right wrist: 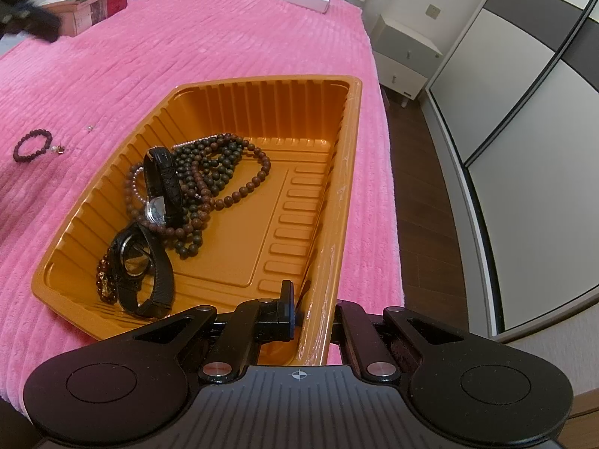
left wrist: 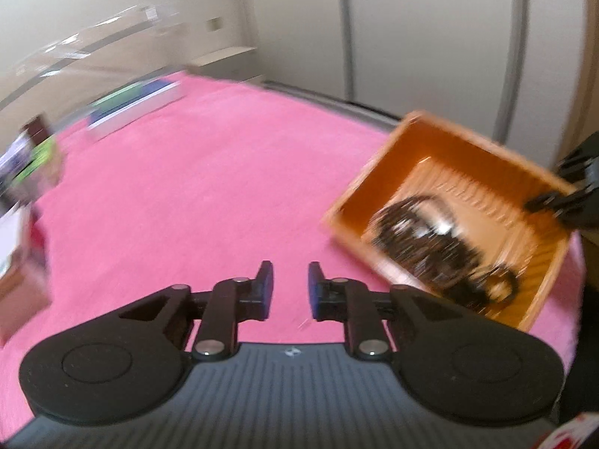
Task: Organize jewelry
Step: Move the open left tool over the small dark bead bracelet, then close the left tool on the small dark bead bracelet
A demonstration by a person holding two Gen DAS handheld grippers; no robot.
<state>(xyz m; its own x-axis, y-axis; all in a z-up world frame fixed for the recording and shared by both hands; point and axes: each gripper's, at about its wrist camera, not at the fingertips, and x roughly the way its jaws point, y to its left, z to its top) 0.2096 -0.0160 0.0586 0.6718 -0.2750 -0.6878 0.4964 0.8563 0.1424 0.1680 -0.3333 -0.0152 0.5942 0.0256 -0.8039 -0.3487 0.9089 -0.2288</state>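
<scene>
On pink blanket [right wrist: 224, 56] — right wrist view only — lies a bead bracelet [right wrist: 32, 145].

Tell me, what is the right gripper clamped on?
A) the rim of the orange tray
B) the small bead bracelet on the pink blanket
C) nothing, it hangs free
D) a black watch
A: the right gripper has one finger inside and one outside the near wall of the tray, shut on its rim, while the watches and beads lie loose inside it.
</scene>
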